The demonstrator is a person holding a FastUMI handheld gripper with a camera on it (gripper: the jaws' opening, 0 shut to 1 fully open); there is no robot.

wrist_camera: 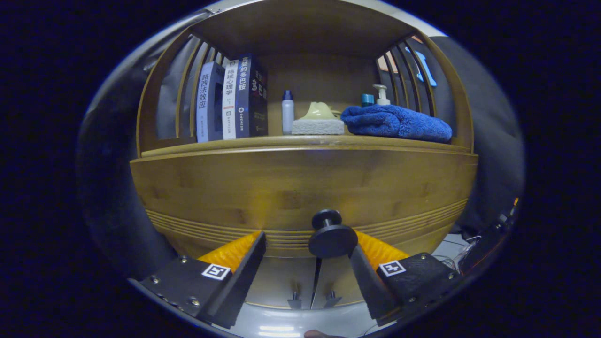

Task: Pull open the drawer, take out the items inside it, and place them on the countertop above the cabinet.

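**Two fingers spread wide at the drawer knob**

Two fingers, spread well apart, sit right up at the front of the wooden drawer (300, 188). The gripper (307, 251) has its round dark knob (332, 238) between the fingers, but way off toward the right one, close to or maybe touching its inner edge; hard to call. The left finger is clearly apart from it, so nothing is pinched.

The drawer looks closed, its front flush with the cabinet, so whatever's inside is hidden. Grooved lines run across the lower part of the drawer front, just beyond the fingertips.

Beyond and above the fingers is the surface (305, 141) on top of the cabinet. Stuff already on it: a few books (232, 101) standing upright beyond the left finger, then a small white bottle (287, 111) with a blue cap, a pale sponge-like block (318, 126) with something yellowish on it, and a folded blue towel (396, 123) beyond the right finger. A pump bottle (381, 95) peeks out behind the towel. Below the fingers, two smaller knobs (313, 299) on lower cabinet doors.
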